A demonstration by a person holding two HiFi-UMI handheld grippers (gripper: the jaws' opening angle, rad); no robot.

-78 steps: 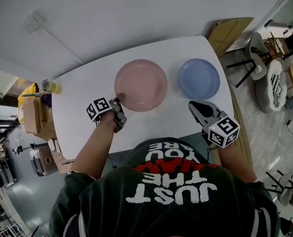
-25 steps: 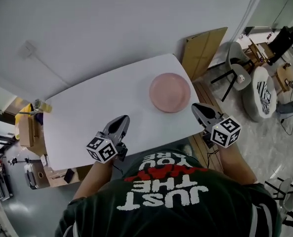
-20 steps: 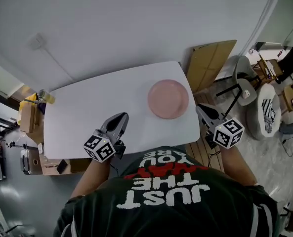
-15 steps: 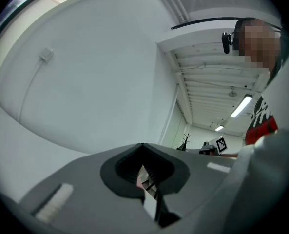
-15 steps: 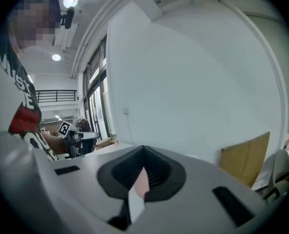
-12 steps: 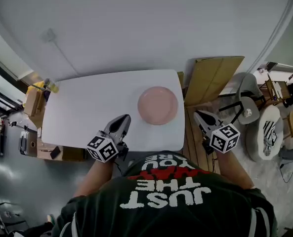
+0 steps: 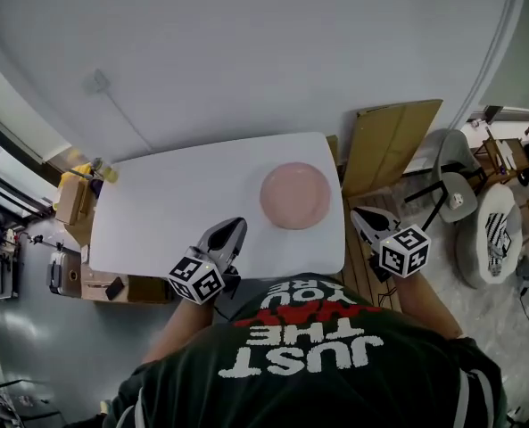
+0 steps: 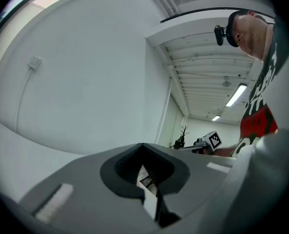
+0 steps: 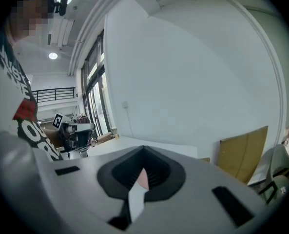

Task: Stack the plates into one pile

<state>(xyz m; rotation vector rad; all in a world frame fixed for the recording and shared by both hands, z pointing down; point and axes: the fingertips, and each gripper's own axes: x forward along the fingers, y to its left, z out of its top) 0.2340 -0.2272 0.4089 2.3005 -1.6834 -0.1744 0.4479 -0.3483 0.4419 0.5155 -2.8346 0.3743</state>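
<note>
Near the pink plate [image 7: 294, 195], shirt [image 7: 202, 373] print "JUST THE", perhaps "WAY", "YOU ARE".

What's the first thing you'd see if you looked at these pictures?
The pink plate pops out first, sitting near the right end of the white table. Next come the black-and-white marker cubes on the left gripper, over the table's near edge, and the right gripper, just off its right end. Both are shut and empty.

pink plate [image 9: 142, 178]: mostly hidden behind right gripper [image 9: 135, 199] | only sliver shows
</note>
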